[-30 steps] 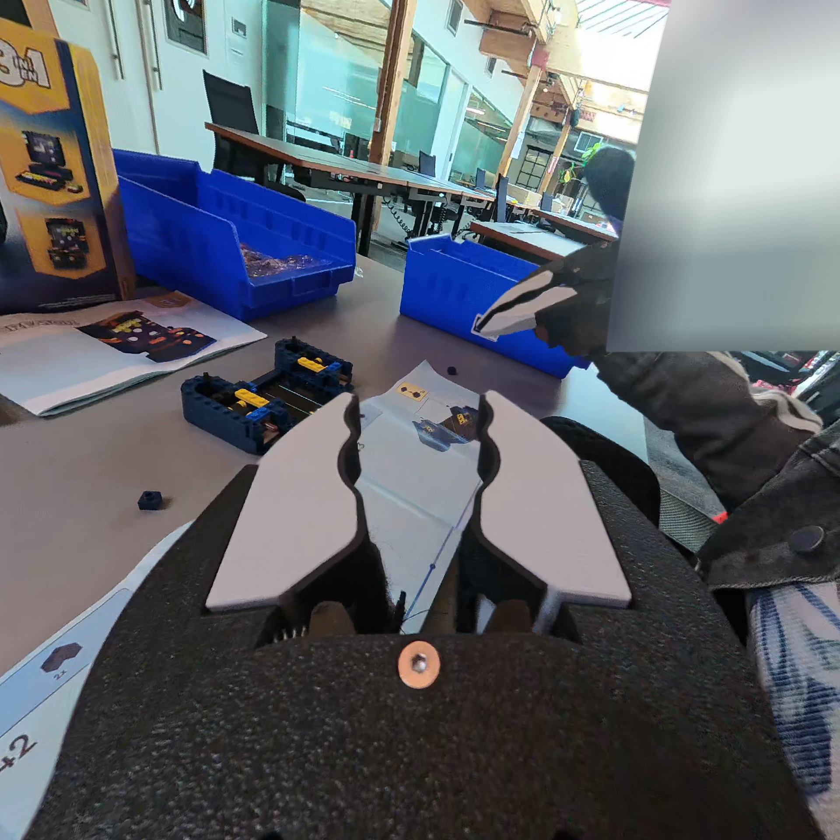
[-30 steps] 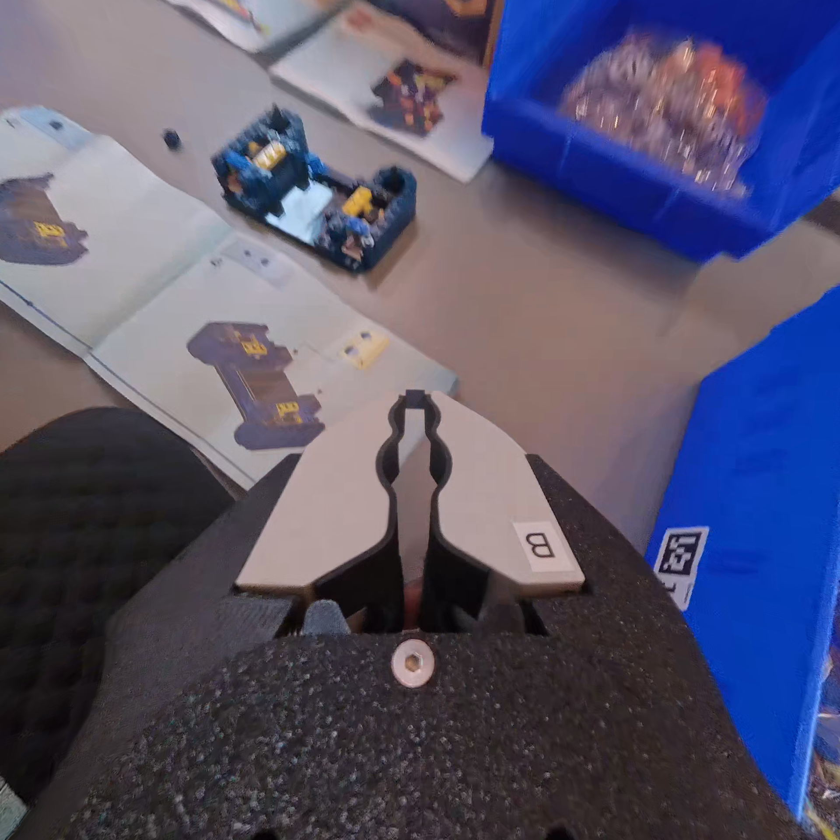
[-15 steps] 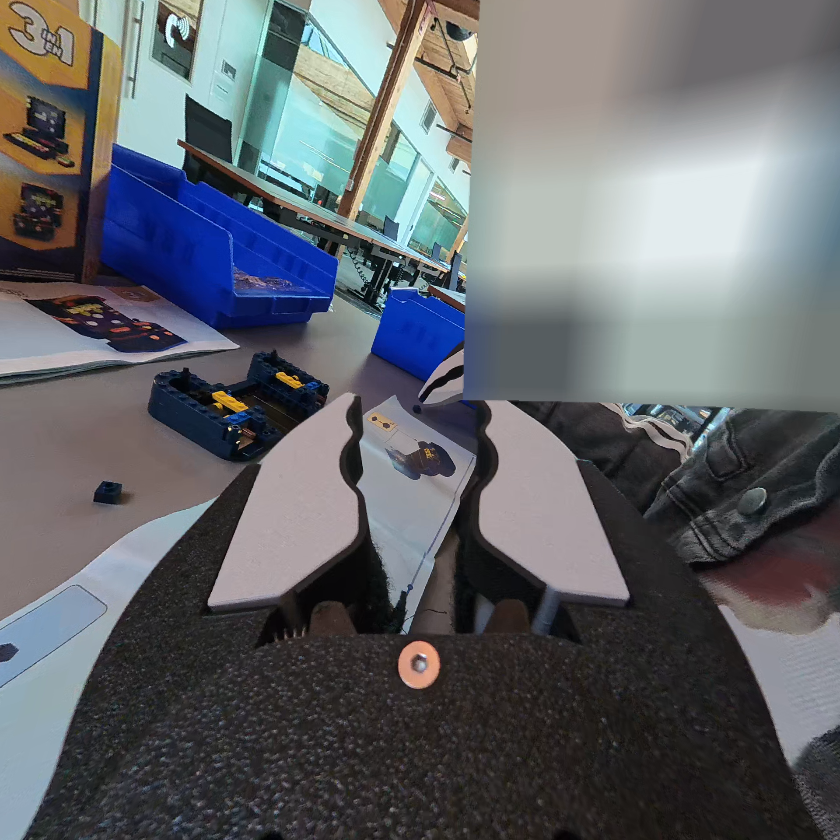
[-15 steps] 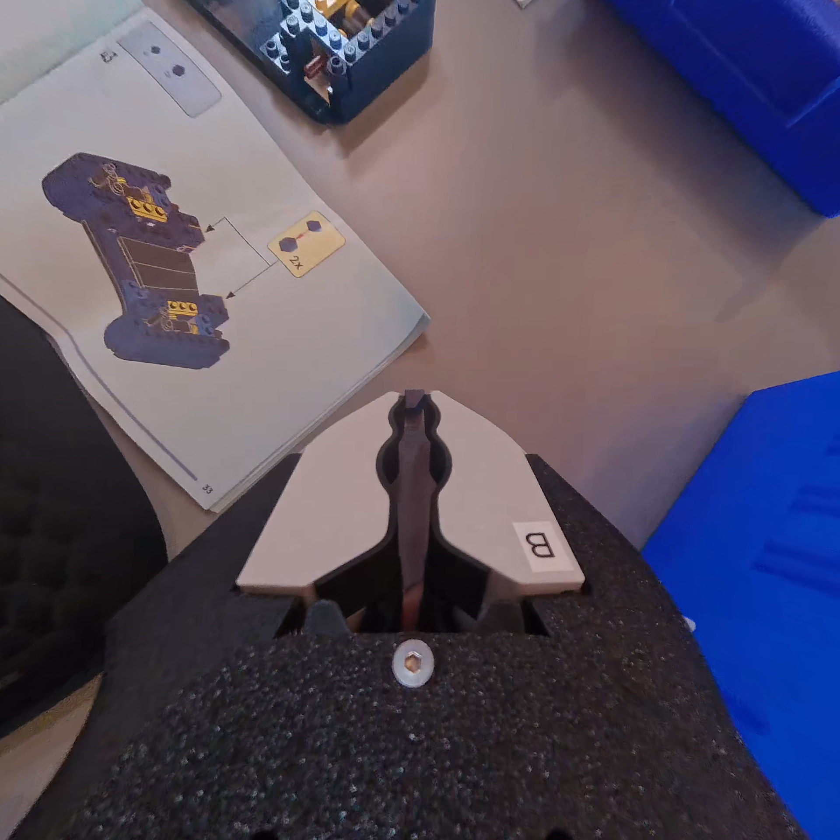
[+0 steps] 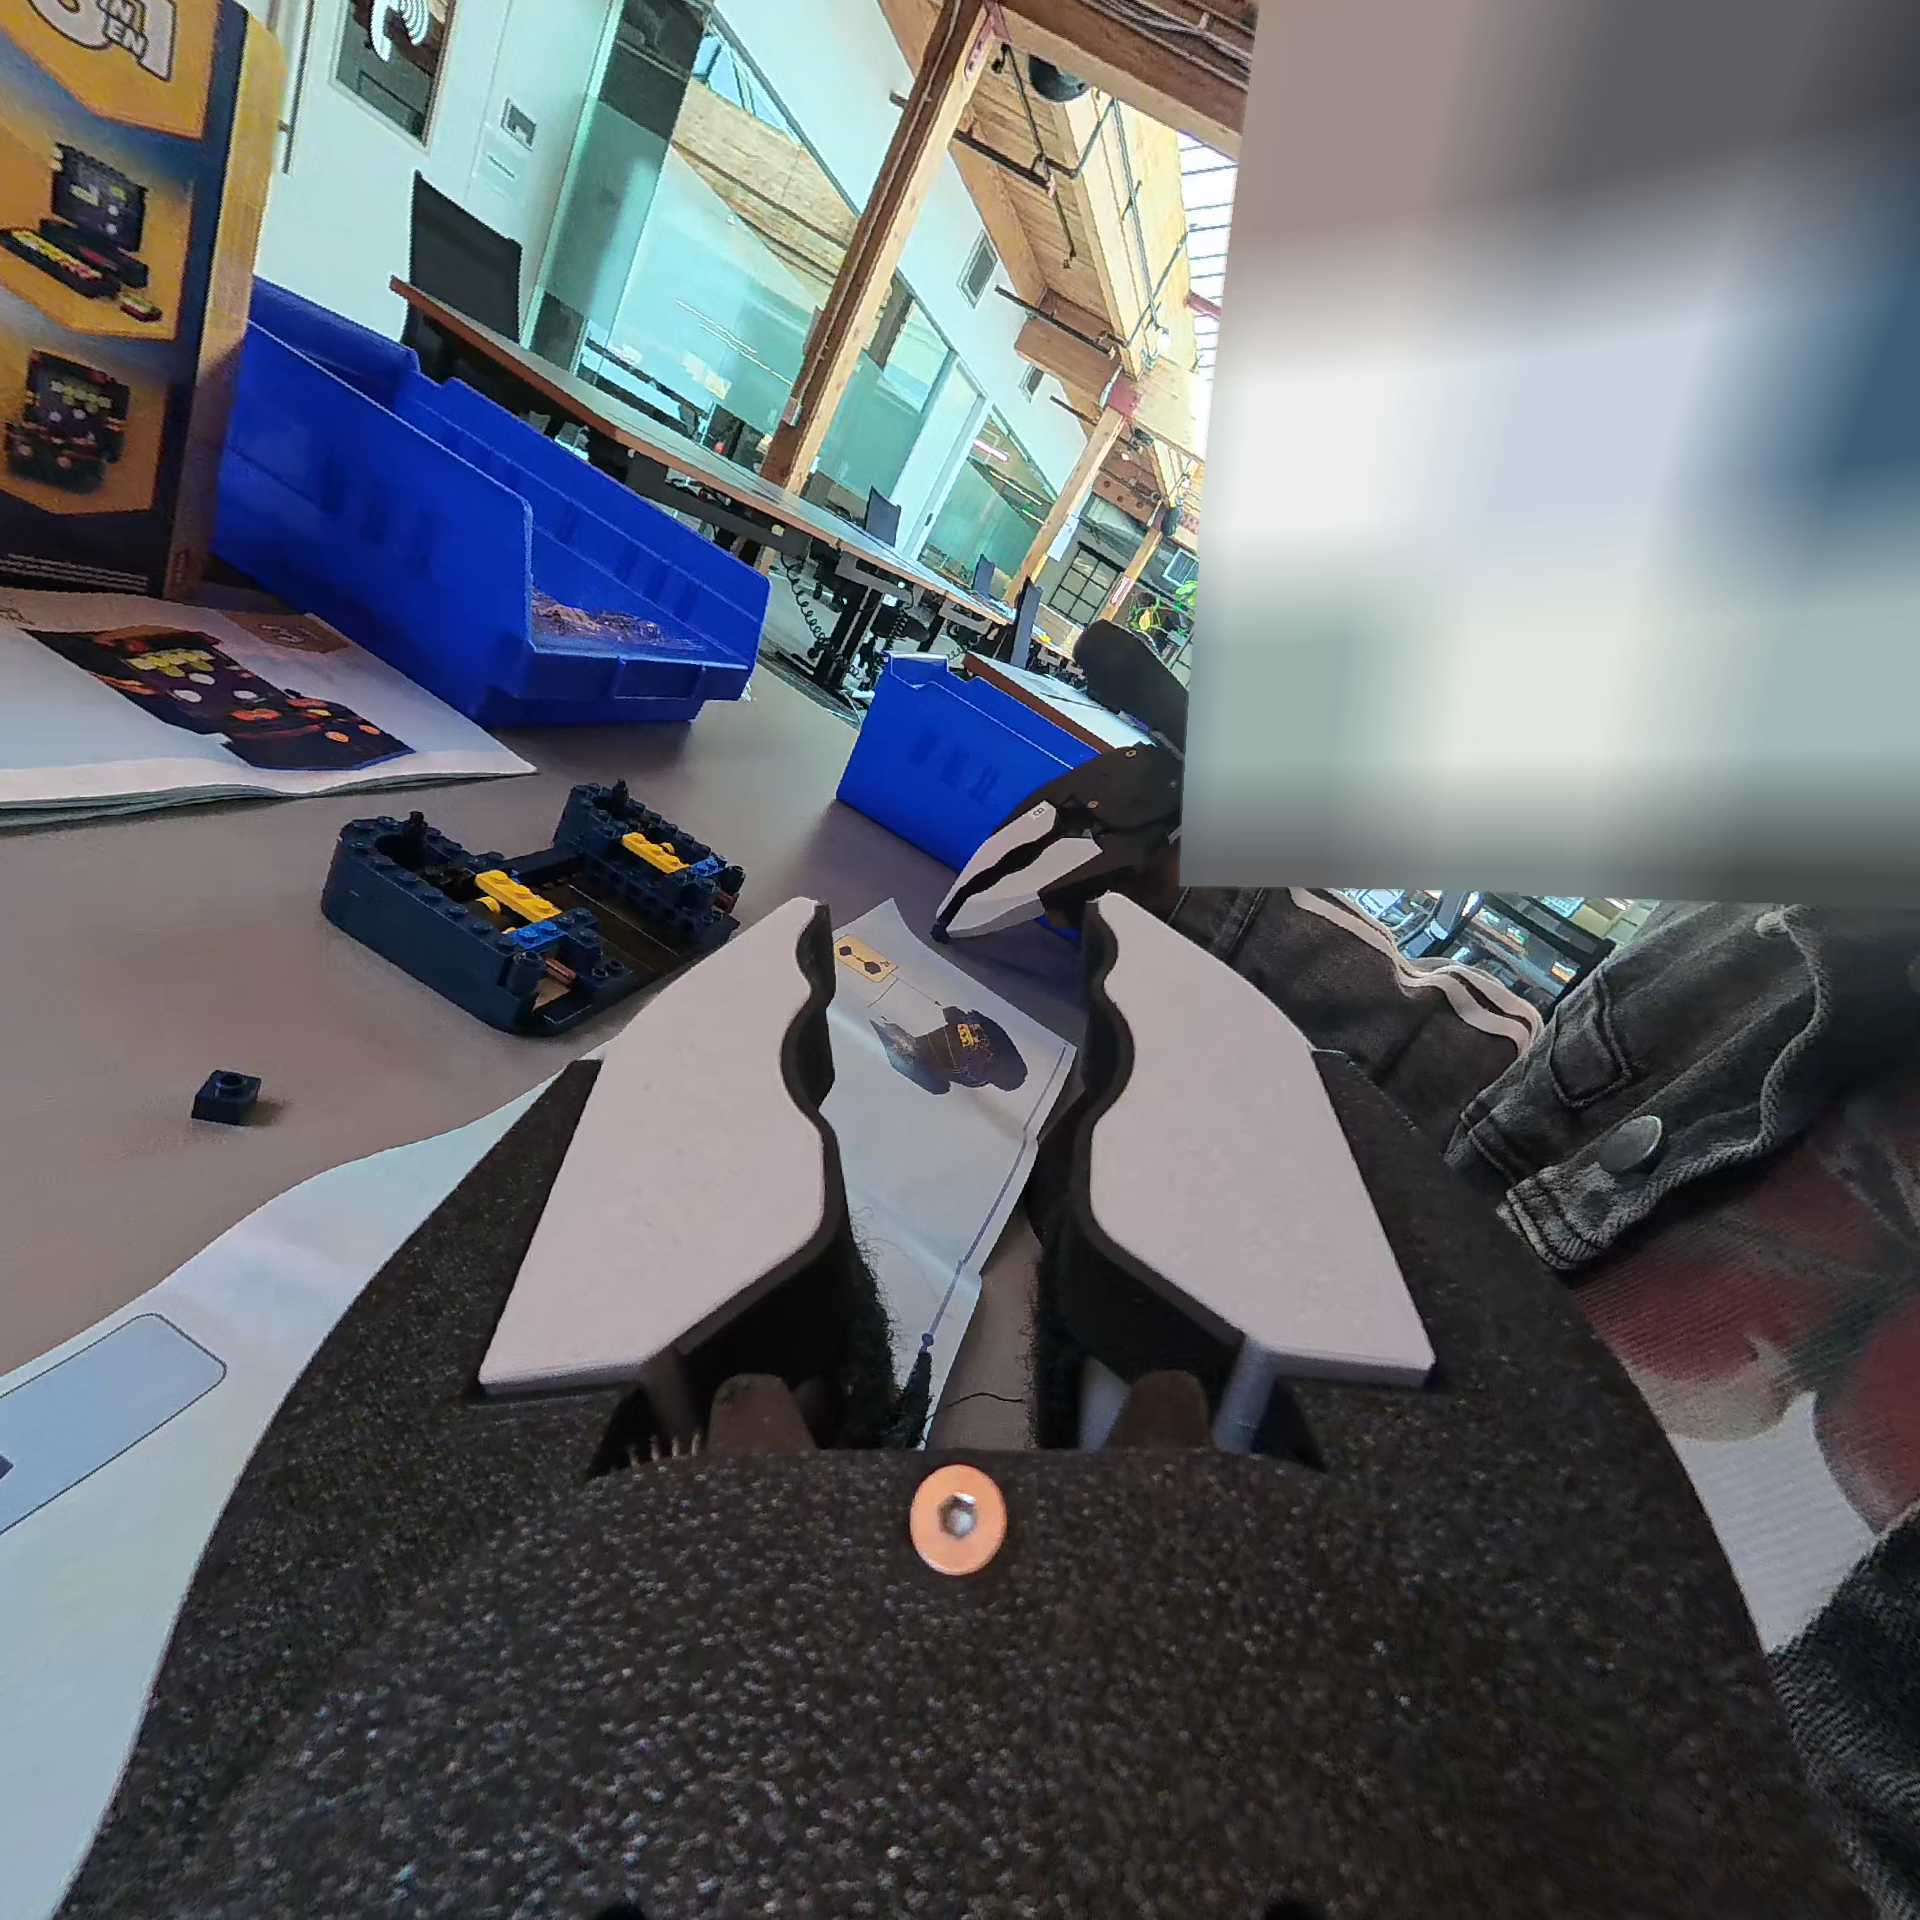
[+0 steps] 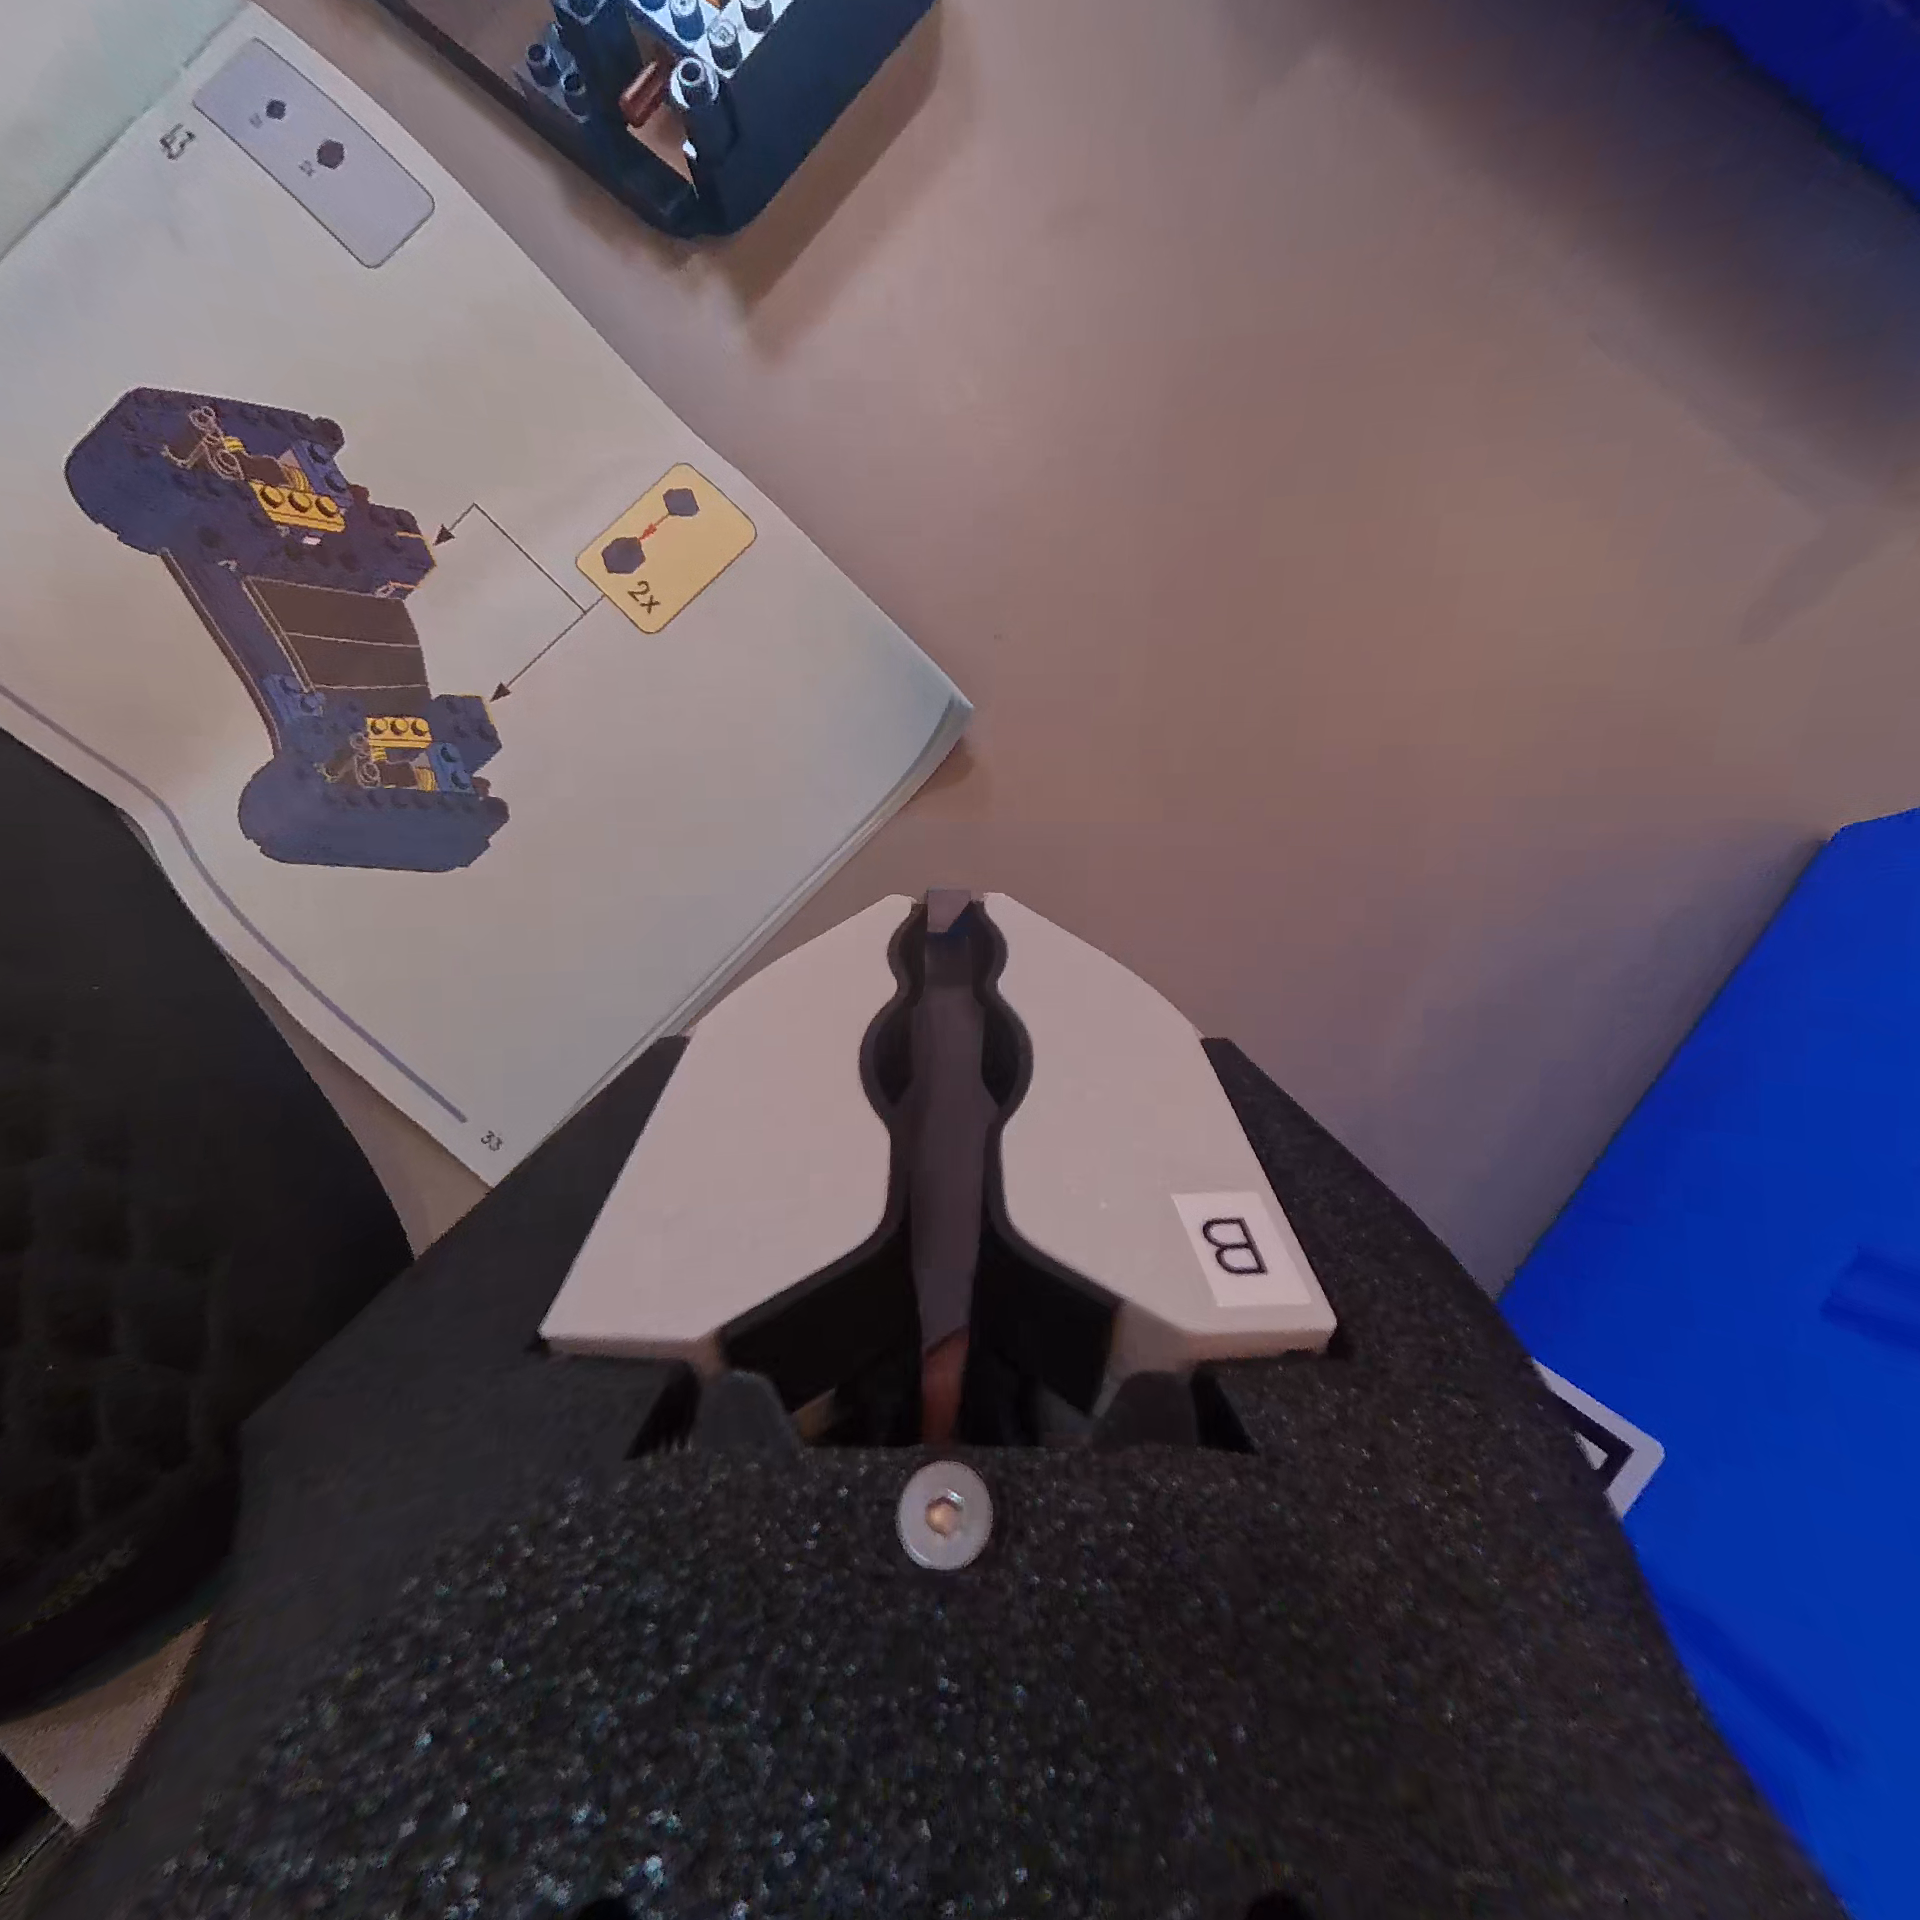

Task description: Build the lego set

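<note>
Brick point(image 6: 948, 914) pinched in right gripper point(image 6: 951, 906) | left gripper point(image 5: 954, 930) fingers apart

Desk point(image 5: 187, 997): grey-brown, matte
On it: open instruction booklet point(image 6: 582, 810) — dark-blue brick build point(image 5: 520, 914), loose small brick point(image 5: 227, 1096), two blue bins point(image 5: 468, 561), second booklet point(image 5: 208, 727), product box point(image 5: 94, 312)

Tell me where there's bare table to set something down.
The widest bare patch of table lies between the open instruction booklet, the dark blue brick build and the near blue bin. A smaller patch surrounds the loose dark brick. It is crowded toward the big blue bin and second booklet.
</note>
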`<state>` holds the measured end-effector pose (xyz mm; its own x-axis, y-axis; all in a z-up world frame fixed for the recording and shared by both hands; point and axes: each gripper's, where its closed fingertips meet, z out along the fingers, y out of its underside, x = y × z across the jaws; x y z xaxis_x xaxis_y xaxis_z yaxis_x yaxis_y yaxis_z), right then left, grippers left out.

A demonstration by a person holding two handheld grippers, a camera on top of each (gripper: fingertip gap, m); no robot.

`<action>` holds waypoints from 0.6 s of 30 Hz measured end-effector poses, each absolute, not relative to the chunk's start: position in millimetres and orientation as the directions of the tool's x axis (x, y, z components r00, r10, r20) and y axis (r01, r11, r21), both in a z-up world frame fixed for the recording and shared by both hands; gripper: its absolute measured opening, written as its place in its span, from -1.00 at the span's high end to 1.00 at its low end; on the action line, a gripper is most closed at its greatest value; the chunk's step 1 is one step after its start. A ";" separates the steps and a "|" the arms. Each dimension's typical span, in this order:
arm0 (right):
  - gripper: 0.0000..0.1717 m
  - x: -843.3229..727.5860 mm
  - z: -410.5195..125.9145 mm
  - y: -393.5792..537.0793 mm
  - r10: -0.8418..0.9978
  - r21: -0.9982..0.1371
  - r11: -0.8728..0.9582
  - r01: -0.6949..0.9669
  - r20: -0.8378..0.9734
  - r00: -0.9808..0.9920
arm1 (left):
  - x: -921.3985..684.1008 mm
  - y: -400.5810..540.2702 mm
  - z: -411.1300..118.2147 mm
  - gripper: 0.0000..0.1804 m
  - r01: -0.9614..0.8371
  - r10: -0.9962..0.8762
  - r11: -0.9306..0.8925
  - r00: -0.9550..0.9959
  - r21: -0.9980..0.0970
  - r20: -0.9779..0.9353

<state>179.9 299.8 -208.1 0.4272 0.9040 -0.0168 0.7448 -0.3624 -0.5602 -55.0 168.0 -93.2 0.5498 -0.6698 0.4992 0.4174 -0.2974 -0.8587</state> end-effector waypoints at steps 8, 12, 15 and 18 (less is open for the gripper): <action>0.91 181.5 -213.6 297.1 0.913 -0.482 -0.346 0.805 0.023 0.406 | -55.4 168.5 -93.7 0.51 0.421 -0.667 -0.303 0.546 -0.855 0.506; 0.91 180.7 -213.7 296.6 0.919 -0.467 -0.334 0.819 0.029 0.392 | -56.2 169.1 -93.9 0.52 0.428 -0.665 -0.308 0.542 -0.850 0.514; 0.90 181.4 -214.0 295.3 0.933 -0.402 -0.311 0.861 0.043 0.357 | -55.1 169.2 -94.8 0.52 0.424 -0.667 -0.315 0.538 -0.849 0.516; 0.90 182.2 -214.4 294.7 0.955 -0.268 -0.263 0.927 0.066 0.290 | -54.8 168.9 -94.7 0.52 0.423 -0.669 -0.314 0.537 -0.850 0.514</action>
<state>182.2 294.7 -214.4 0.2904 0.9546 0.0662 0.9267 -0.2633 -0.2682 -54.8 168.9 -94.7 0.5367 -0.6688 0.5145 0.4229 -0.3144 -0.8499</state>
